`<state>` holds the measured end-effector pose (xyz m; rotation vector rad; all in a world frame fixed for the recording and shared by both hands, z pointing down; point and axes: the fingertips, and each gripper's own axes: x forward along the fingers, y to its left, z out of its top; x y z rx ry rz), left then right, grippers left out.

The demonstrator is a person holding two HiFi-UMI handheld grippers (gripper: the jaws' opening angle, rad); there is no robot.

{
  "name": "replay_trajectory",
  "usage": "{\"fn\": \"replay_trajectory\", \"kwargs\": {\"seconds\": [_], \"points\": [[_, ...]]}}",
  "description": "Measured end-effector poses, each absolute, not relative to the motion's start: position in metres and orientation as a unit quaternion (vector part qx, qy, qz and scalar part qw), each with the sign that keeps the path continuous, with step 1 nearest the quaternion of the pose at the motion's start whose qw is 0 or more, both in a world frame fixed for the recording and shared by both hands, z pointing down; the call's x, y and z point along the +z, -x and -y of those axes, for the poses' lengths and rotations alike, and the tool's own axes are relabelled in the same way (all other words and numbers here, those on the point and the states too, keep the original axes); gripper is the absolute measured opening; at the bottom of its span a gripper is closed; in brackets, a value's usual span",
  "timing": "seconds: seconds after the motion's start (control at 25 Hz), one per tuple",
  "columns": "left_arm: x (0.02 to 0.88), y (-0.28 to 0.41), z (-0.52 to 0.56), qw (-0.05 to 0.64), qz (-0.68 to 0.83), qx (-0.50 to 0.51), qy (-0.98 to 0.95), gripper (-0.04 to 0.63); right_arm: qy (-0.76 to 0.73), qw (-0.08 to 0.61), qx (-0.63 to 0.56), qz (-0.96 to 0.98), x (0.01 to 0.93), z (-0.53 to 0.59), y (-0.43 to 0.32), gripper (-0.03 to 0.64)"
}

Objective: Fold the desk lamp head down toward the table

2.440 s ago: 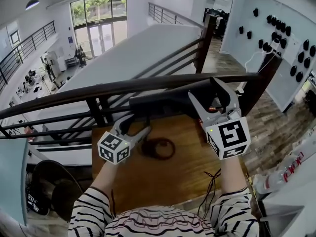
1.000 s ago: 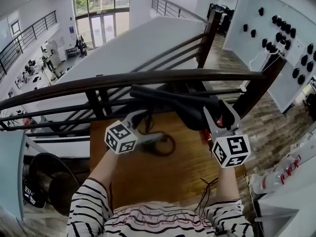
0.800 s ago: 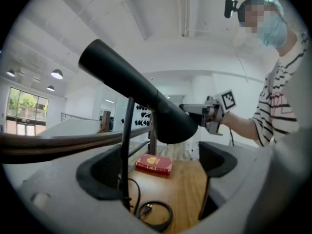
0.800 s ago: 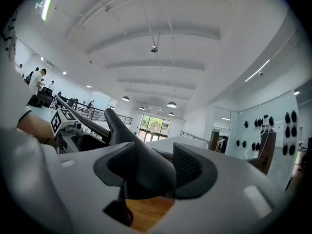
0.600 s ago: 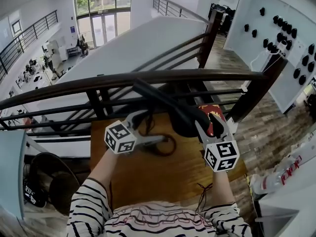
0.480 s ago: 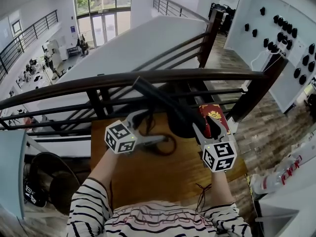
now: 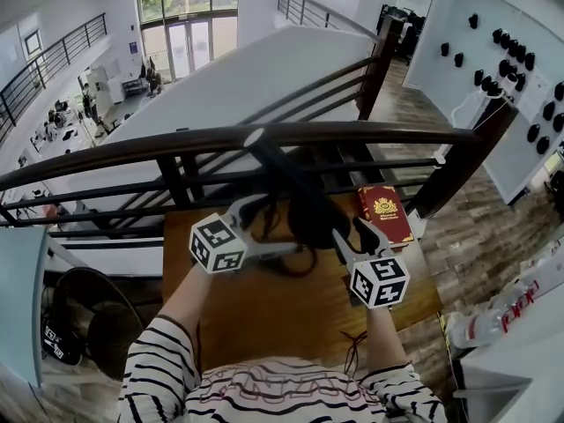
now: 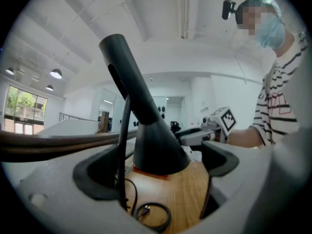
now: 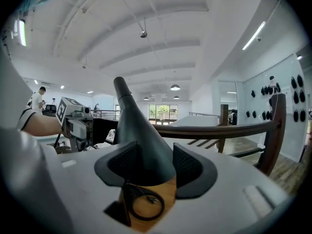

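Over the counter (image 7: 264, 315): the lamp head (image 7: 313, 218) has swung down from rail height, and its mouth now sits close above the wood. A red book (image 7: 385, 211) behind it is uncovered.
Right gripper (image 7: 349, 233): jaws clamped on the cone's sides, lower than a second ago.
Left gripper (image 7: 270, 227): jaws opening wide, pressing on nothing; cone and cord (image 7: 293, 264) lie ahead.
Meaning: the fold looks nearly done.
Lamp look: black cone on a slim black arm (image 7: 278, 170) slanting up to the railing (image 7: 176, 144).

Head view steeply down on the table (image 7: 264, 315), both gripper views level, close on the shared lamp head (image 8: 156, 150) from left and right
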<state>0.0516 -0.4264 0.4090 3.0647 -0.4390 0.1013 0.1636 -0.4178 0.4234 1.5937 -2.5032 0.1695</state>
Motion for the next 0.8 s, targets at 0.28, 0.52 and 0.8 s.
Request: {"fn": "replay_trajectory", "kwargs": {"seconds": [0.28, 0.52, 0.8], "points": [[0.411, -0.049, 0.428, 0.022, 0.143, 0.03, -0.989, 0.532, -0.526, 0.079, 0.072, 0.844, 0.438, 0.424, -0.148, 0.207], [0.414, -0.053, 0.43, 0.021, 0.147, 0.029, -0.988, 0.534, -0.518, 0.077, 0.076, 0.849, 0.445, 0.426, -0.141, 0.164], [0.41, -0.057, 0.428, 0.018, 0.153, 0.033, -0.988, 0.534, -0.518, 0.075, 0.079, 0.849, 0.441, 0.423, -0.146, 0.165]]}}
